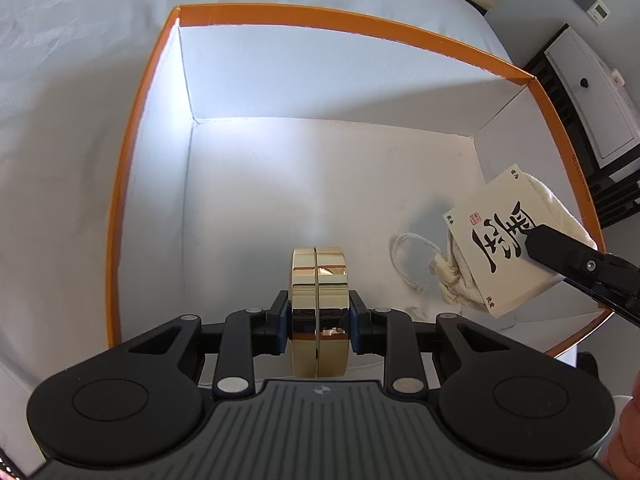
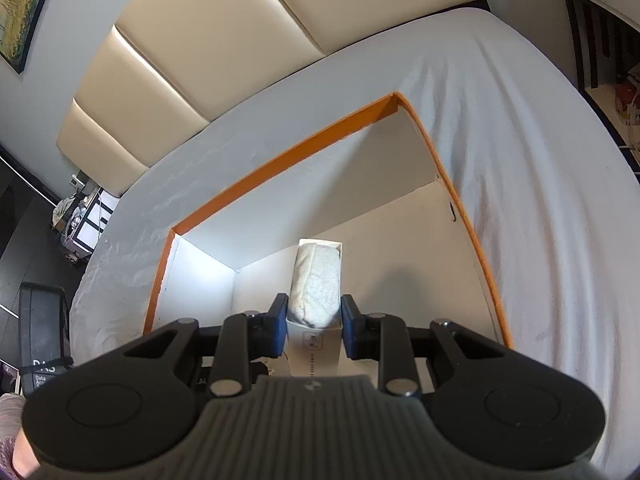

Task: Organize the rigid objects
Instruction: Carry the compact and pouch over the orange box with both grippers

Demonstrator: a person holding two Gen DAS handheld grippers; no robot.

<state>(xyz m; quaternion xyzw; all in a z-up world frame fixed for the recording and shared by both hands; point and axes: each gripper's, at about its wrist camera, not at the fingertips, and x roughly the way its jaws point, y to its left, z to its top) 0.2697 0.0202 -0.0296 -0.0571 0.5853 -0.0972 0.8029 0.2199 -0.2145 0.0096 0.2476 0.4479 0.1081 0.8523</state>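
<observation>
Your left gripper [image 1: 319, 322] clamps one gold tin [image 1: 319, 304]; your right gripper [image 2: 314, 326] pinches one white carton [image 2: 316, 344] over one orange-rimmed box [image 1: 360, 26].

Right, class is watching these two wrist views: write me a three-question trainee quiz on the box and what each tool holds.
1. True or false: the left tool is shut on a gold round case.
2. What does the right tool hold? A) a mug B) a small white carton with a cloth pouch inside C) nothing
3. Fill in: the big open box on the bed sheet has a rim coloured ____.

Key: 1 true; 2 B; 3 orange.
</observation>
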